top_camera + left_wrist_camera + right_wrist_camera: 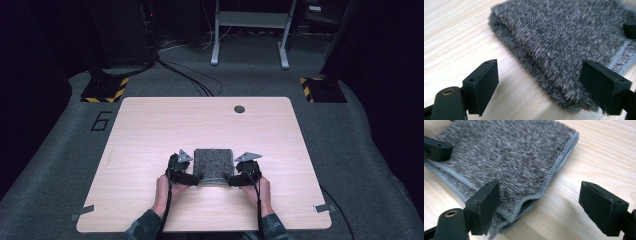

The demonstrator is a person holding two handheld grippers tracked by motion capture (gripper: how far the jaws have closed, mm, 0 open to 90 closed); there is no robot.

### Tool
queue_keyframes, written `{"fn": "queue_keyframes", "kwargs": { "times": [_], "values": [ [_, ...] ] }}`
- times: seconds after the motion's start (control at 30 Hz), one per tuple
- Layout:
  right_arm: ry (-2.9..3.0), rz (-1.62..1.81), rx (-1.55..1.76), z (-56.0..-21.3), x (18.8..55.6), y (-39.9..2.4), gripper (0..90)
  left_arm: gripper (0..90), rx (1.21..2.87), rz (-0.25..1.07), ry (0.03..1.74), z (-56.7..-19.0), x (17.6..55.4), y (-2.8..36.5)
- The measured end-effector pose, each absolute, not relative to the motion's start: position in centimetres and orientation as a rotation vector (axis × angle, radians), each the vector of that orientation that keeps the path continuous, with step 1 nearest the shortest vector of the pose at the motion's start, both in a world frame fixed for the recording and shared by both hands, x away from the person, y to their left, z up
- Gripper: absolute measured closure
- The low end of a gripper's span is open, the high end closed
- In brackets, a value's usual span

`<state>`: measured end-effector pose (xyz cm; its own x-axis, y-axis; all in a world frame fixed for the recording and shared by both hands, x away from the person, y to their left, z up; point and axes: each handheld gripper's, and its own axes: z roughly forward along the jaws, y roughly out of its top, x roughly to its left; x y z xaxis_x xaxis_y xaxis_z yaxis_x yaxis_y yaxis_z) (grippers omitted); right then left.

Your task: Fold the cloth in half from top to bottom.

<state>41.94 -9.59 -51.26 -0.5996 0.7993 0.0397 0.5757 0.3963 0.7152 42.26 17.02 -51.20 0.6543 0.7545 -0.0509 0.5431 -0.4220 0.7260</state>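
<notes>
Claws first: the left claw [192,178] and the right claw [231,180] sit at the near corners of the folded grey towel [214,163], and both have their jaws spread apart, gripping nothing. Widening out, the light wood table [150,130] carries it all, with a dark round hole [239,109] near its far edge and grey carpet floor [350,130] around it. The towel lies flat near the middle of the table's near half, folded into a square. In the left claw's view [539,82], the fluffy folded edge of the towel [554,37] runs between the 2 jaws, the right-hand jaw pressed against the pile, the other over bare wood. In the right claw's view [539,202], the towel's stitched corner [524,205] lies just beside the left-hand jaw, layers slightly parted, and the other jaw stands over bare table. The person's hands [165,192] hold each claw from the near side.
</notes>
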Motion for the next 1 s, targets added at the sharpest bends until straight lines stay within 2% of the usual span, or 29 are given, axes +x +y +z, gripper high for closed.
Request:
{"fn": "queue_keyframes", "kwargs": {
  "times": [0.27, 0.5, 0.83, 1.0],
  "values": [
    [2.289, 1.106, 1.201, -48.8, 40.0, -12.1, 16.8, 14.7, 2.095, 0.421, 0.992, -49.4, 40.8, 18.3],
    [2.225, 1.131, 1.236, -48.3, 38.2, -15.1, 16.9, 14.8, 2.056, 0.473, 1.019, -48.9, 38.8, 20.8],
    [2.122, 1.057, 1.367, -50.0, 35.4, -21.0, 17.3, 14.7, 2.037, 0.537, 1.115, -49.9, 36.5, 25.6],
    [2.078, 0.982, 1.447, -51.5, 34.5, -24.3, 16.8, 14.4, 2.009, 0.565, 1.225, -51.4, 35.7, 28.7]
  ]
}}
